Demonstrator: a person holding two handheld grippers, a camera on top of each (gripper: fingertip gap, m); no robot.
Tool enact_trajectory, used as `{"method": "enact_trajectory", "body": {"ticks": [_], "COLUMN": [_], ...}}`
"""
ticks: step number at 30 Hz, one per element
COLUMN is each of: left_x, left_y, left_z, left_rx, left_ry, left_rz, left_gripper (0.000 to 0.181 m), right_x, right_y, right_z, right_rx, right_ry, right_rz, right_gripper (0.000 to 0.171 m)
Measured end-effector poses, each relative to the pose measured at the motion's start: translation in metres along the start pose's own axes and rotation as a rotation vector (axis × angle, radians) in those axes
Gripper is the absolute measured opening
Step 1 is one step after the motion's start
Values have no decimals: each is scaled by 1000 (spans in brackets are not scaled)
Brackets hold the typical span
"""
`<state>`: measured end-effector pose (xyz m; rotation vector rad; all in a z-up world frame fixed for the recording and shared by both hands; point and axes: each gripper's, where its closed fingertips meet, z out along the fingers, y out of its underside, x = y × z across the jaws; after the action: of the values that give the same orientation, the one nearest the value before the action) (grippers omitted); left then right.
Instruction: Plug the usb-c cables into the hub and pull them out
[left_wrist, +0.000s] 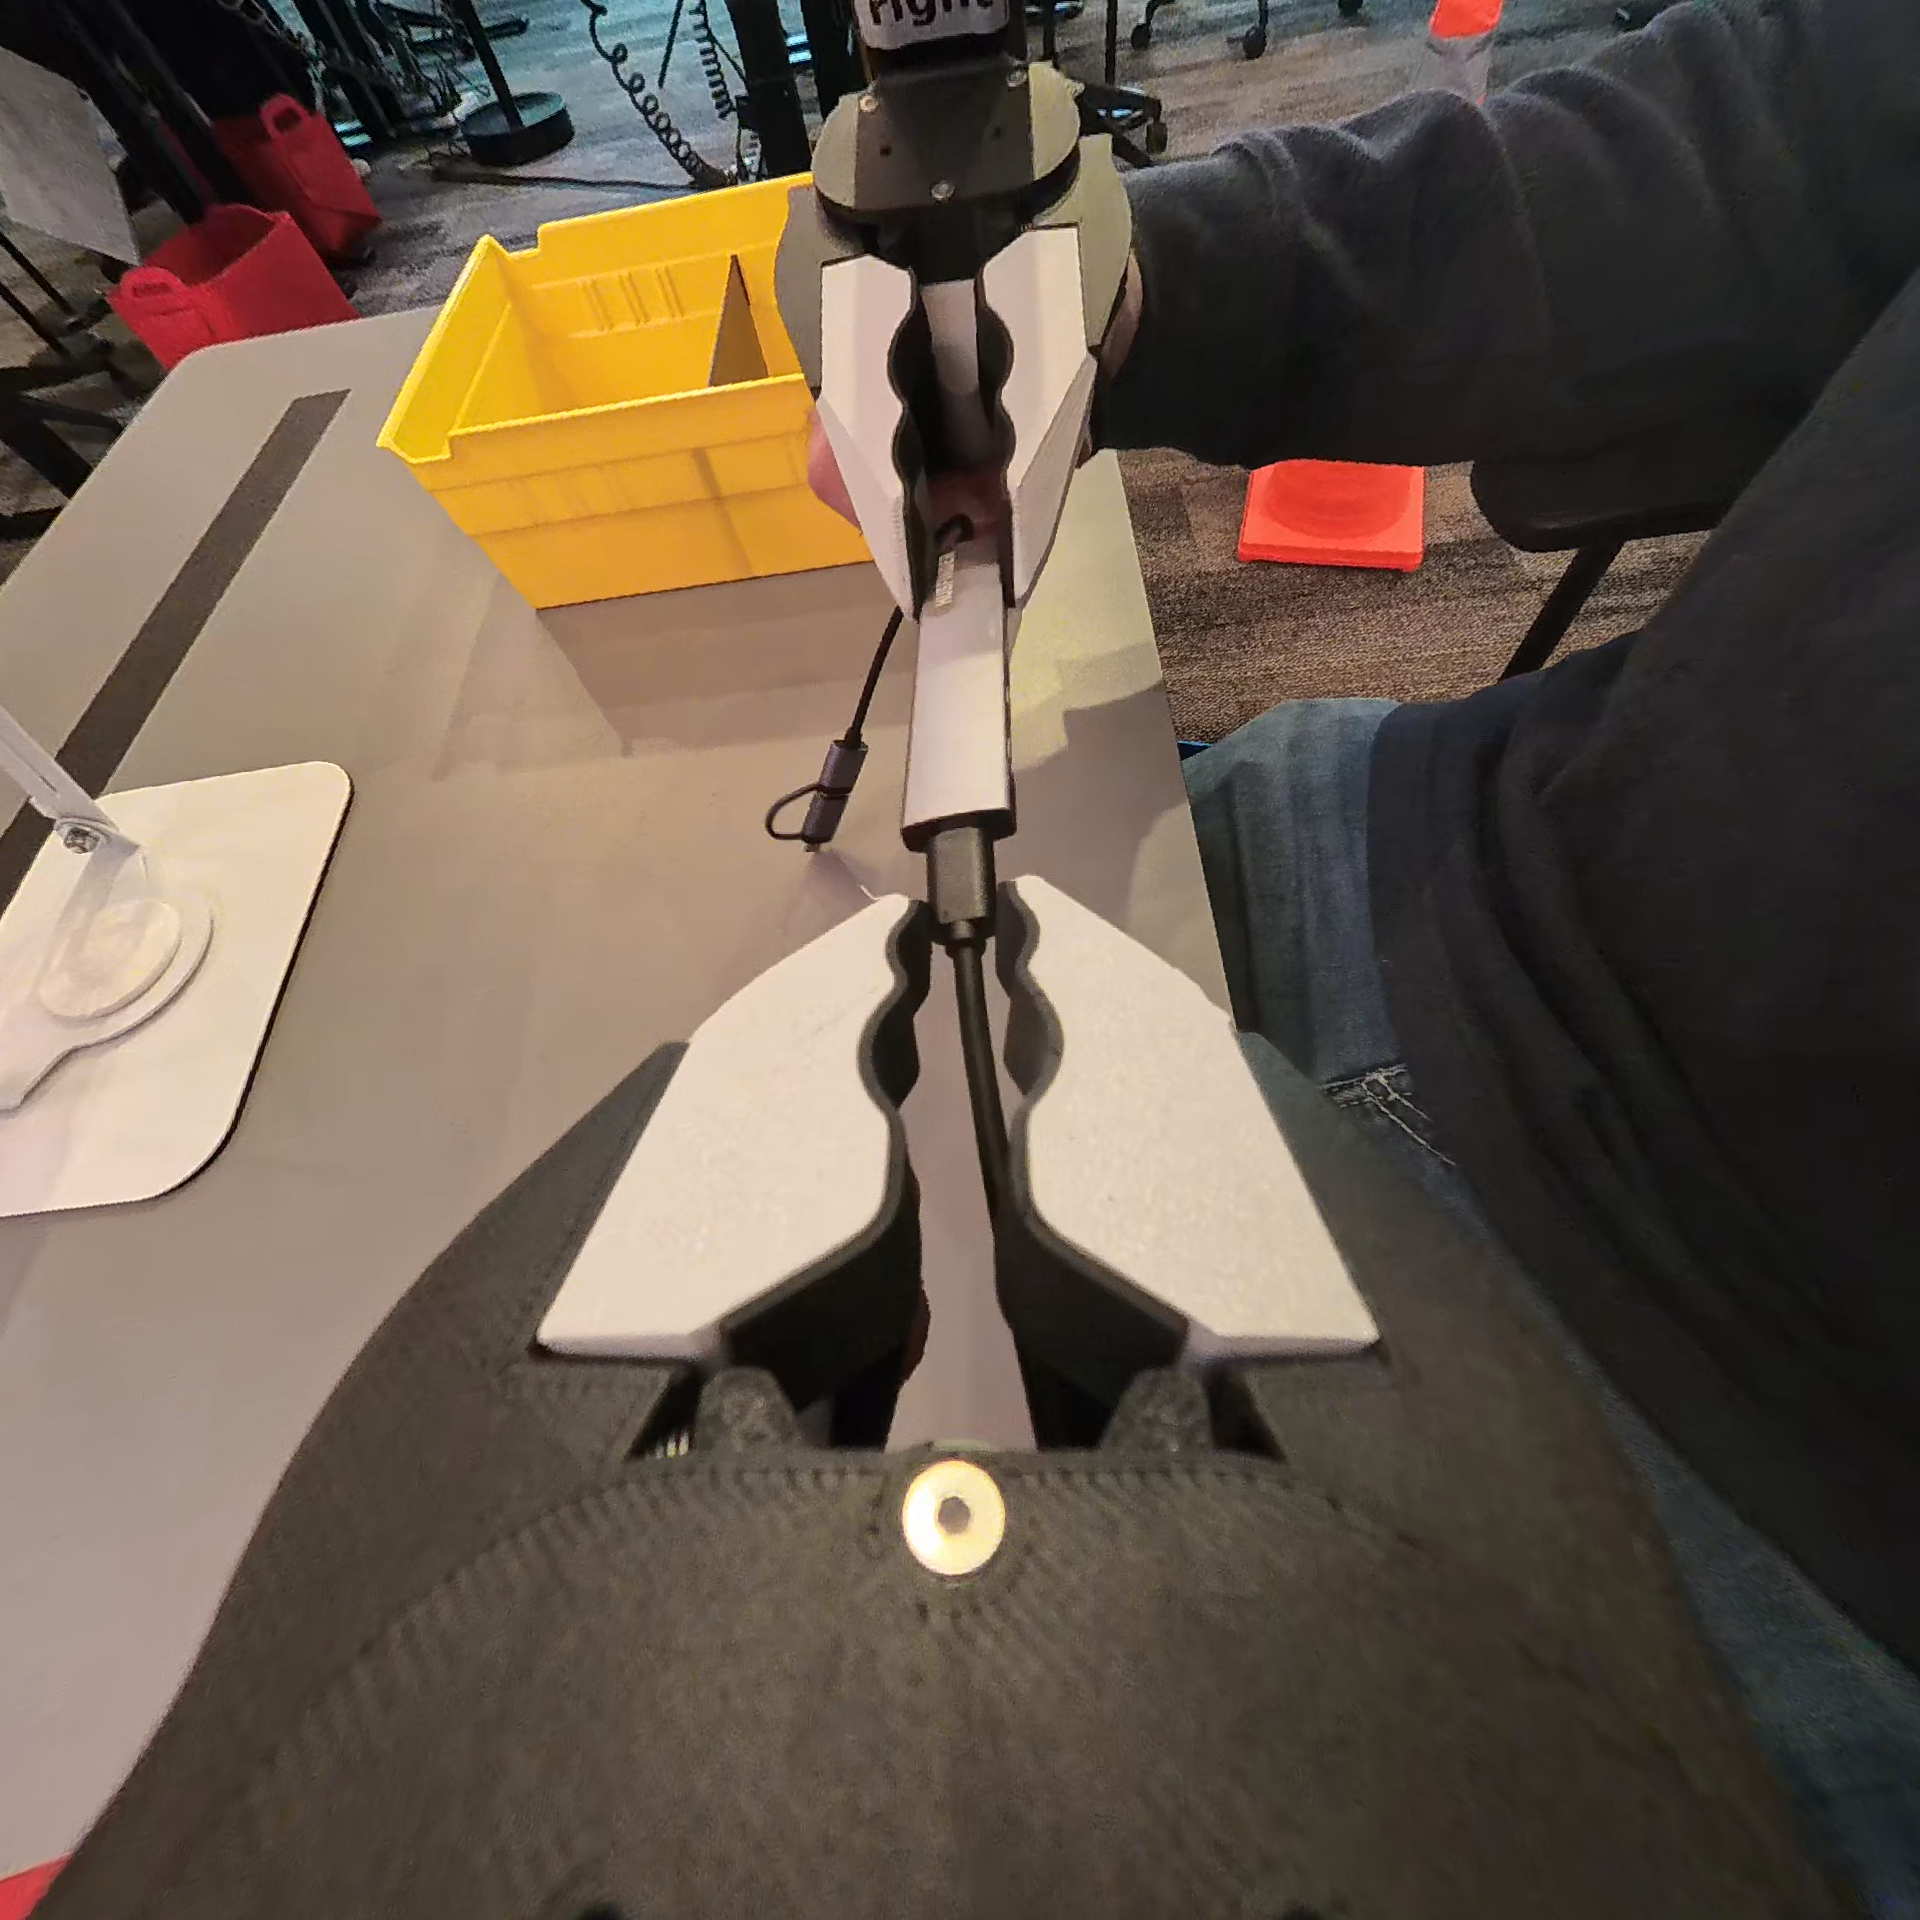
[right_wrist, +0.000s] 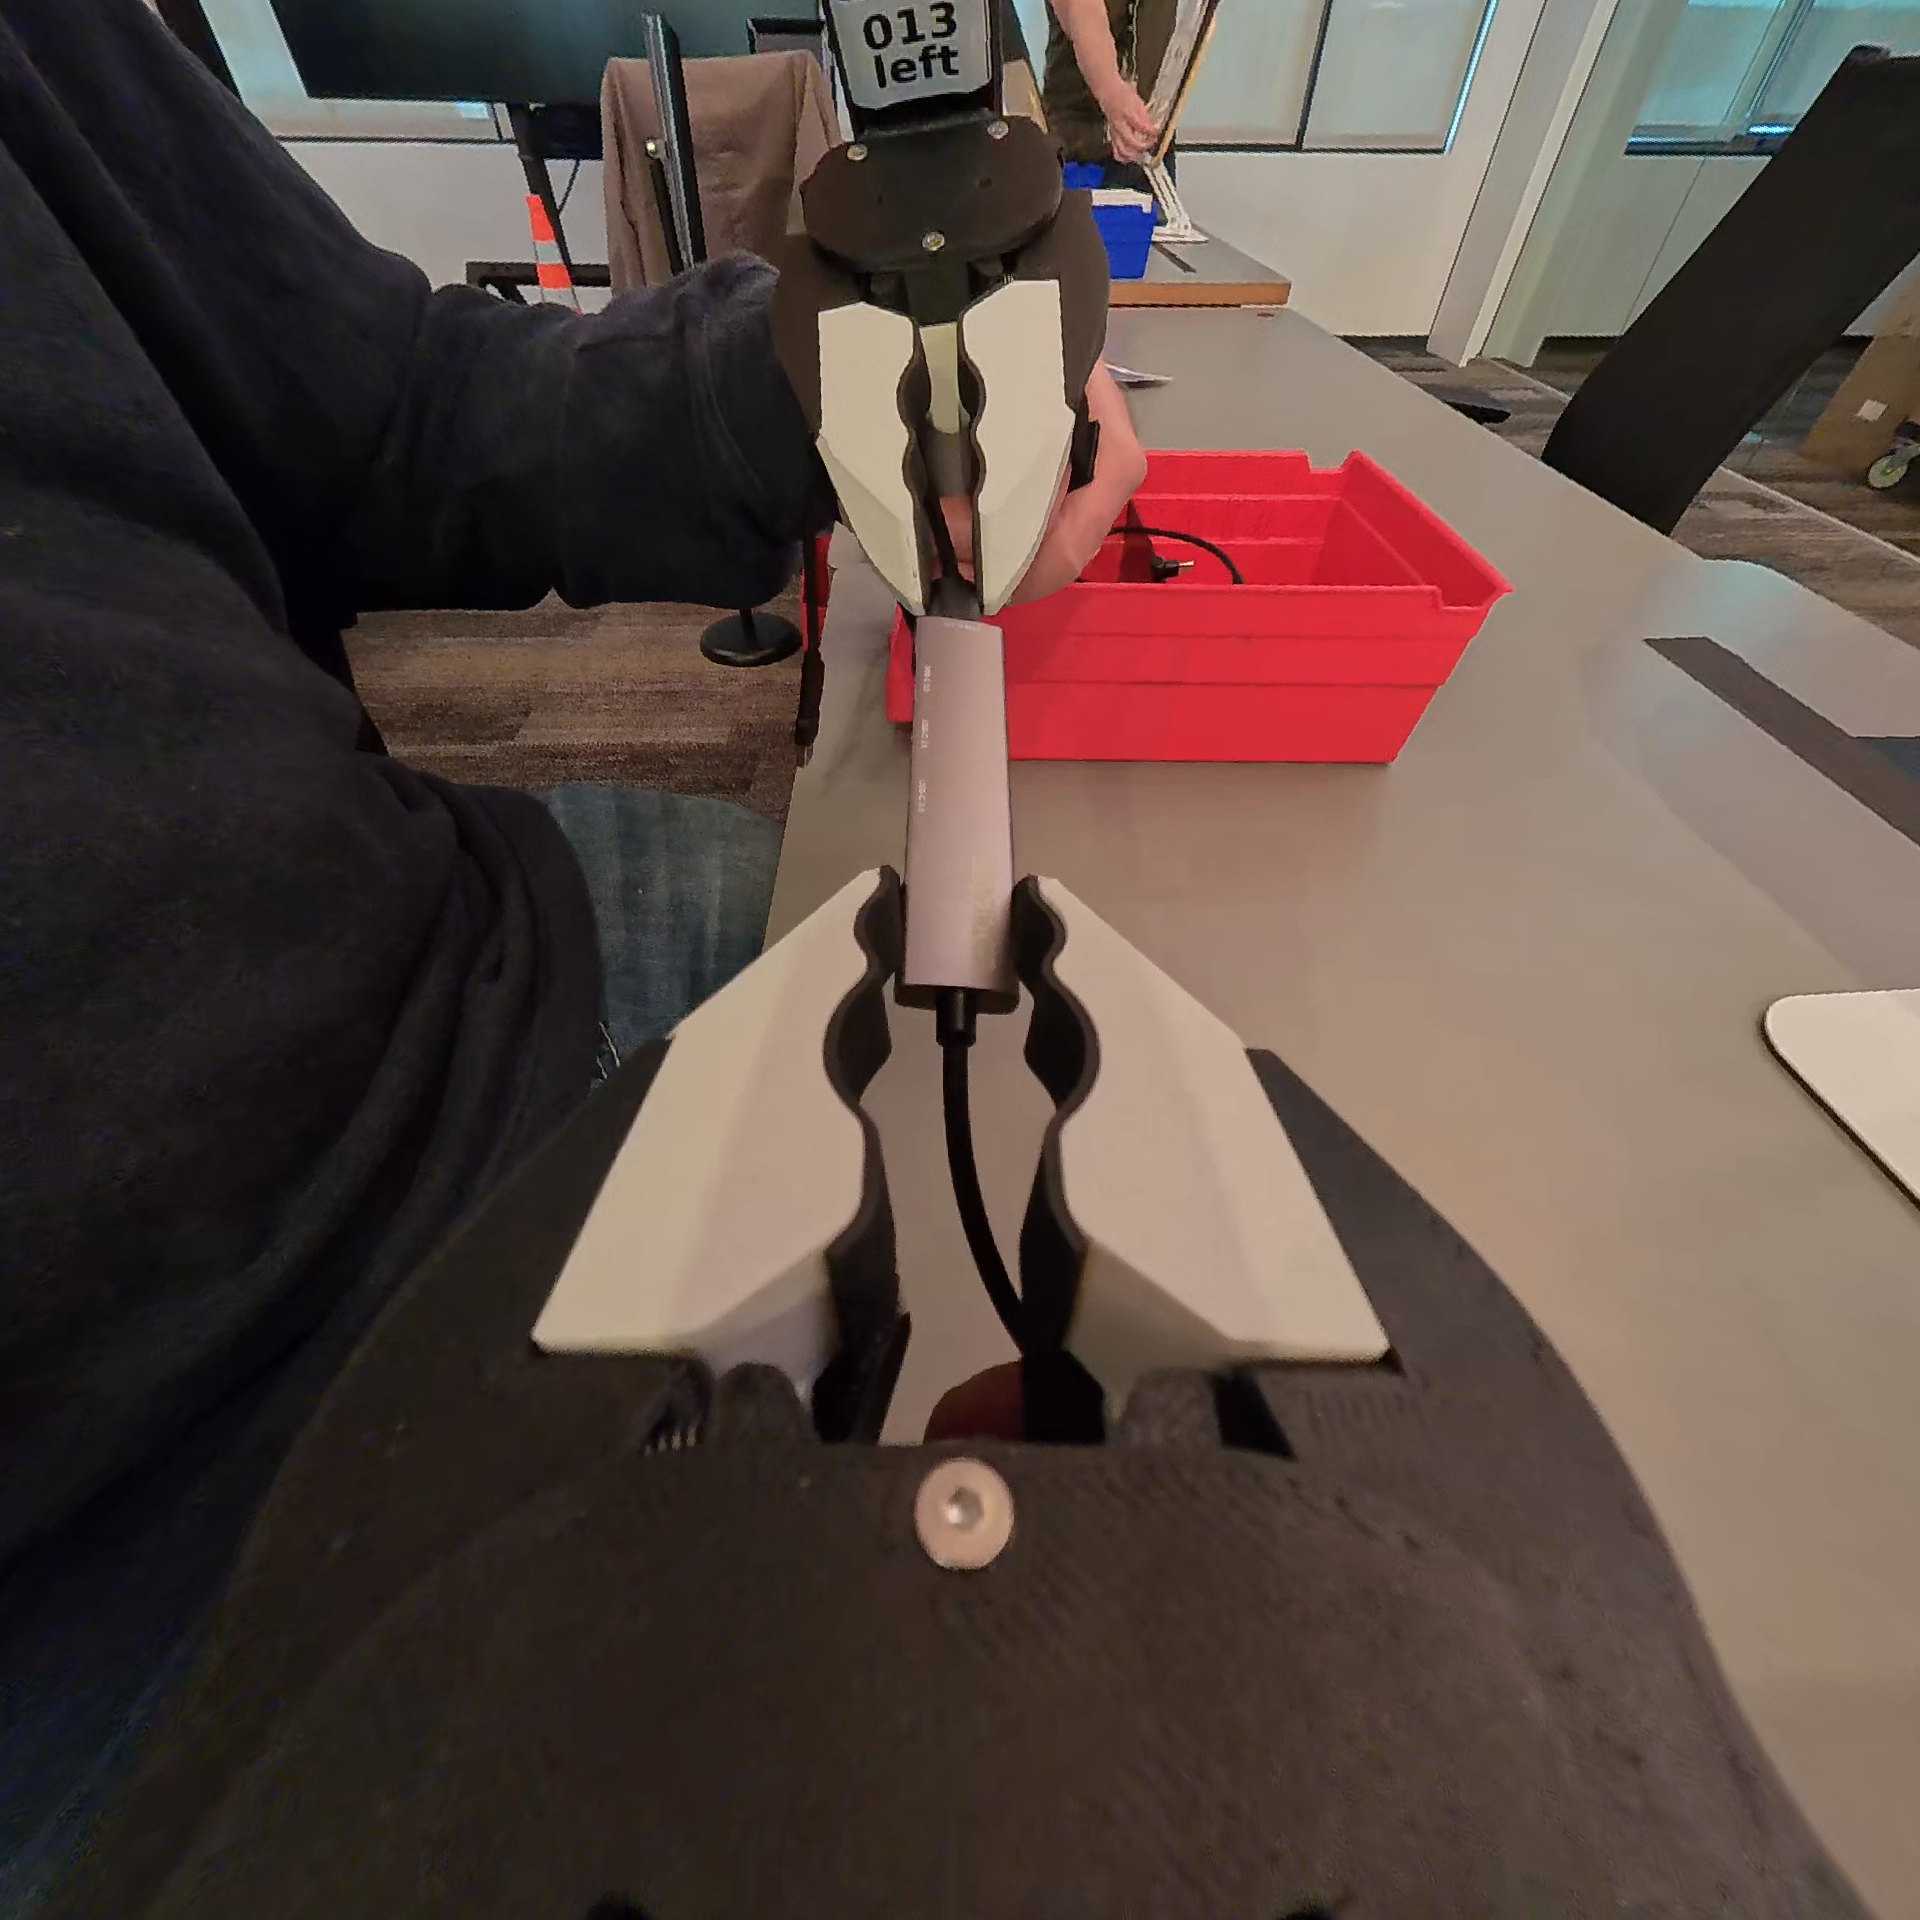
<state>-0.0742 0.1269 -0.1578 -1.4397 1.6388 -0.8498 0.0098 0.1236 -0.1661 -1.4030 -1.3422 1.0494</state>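
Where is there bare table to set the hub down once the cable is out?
Bare table stretches right of the hub, between the red bin and the white mat. Another open patch lies between the yellow bin and that mat. It is crowded along the near edge, where both grippers meet.

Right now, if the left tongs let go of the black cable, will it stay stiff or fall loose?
Probably it falls loose: the black cable is thin and bends behind the left tongs. Its plug looks seated in the hub, so that end would likely hang there, held by the right tongs.
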Motion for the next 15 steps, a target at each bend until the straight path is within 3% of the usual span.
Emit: {"method": "enact_trajectory", "body": {"ticks": [15], "left_x": [-2], "left_y": [2], "left_z": [2], "left_rx": [-11], "left_ry": [-15], "left_rz": [3], "left_gripper": [12], "right_x": [2], "right_y": [3], "right_z": [2], "right_rx": [-18], "right_ry": [17], "right_rz": [-11], "right_gripper": [19]}}
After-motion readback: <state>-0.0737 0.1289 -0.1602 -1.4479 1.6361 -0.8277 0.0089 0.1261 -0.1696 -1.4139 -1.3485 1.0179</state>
